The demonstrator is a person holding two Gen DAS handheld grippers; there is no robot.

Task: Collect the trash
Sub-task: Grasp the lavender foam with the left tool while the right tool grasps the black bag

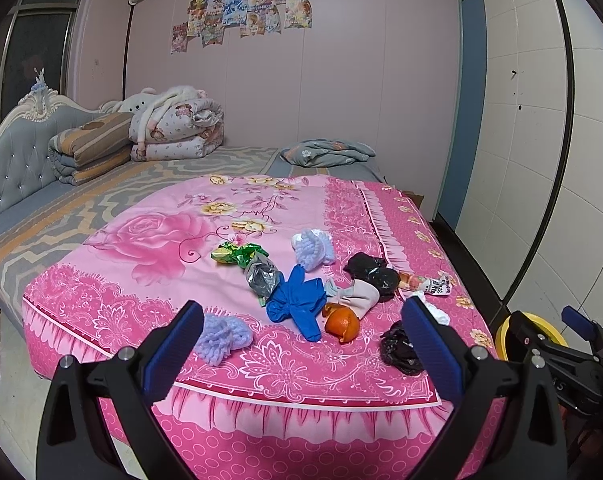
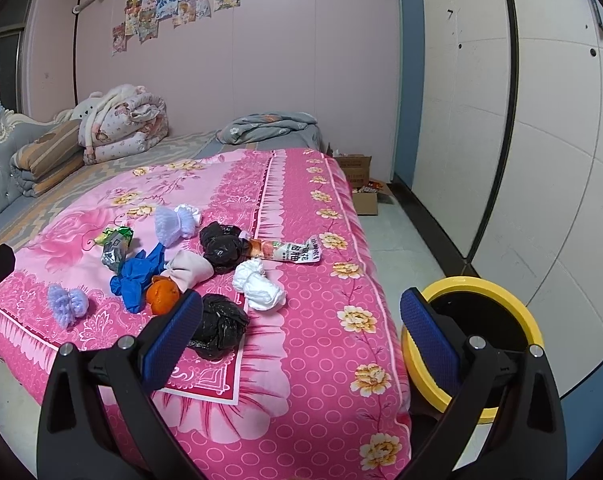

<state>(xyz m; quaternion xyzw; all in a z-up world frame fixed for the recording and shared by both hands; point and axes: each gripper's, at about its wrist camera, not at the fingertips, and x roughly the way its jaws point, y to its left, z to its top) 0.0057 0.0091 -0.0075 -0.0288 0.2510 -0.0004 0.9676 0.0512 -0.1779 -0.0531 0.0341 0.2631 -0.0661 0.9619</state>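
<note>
Trash lies scattered on the pink floral bedspread (image 1: 149, 240): a green foil wrapper (image 1: 237, 254), a silver wrapper (image 1: 263, 276), a blue glove (image 1: 299, 306), orange peel (image 1: 341, 322), two crumpled black bags (image 1: 371, 274) (image 2: 217, 326), a printed snack wrapper (image 2: 289, 250) and a white wad (image 2: 259, 284). A yellow-rimmed bin (image 2: 477, 340) stands on the floor right of the bed. My left gripper (image 1: 301, 344) hovers open over the bed's near edge. My right gripper (image 2: 301, 336) is open too, its right finger in front of the bin, with nothing held.
Lilac knitted pieces (image 1: 219, 336) (image 1: 313, 248) and a pale pink cloth (image 2: 189, 270) lie among the trash. Folded quilts (image 1: 173, 128) sit by the headboard, a grey pillow (image 1: 325, 152) at the far side. Cardboard boxes (image 2: 361, 184) stand on the floor beside white wardrobe doors (image 2: 541, 160).
</note>
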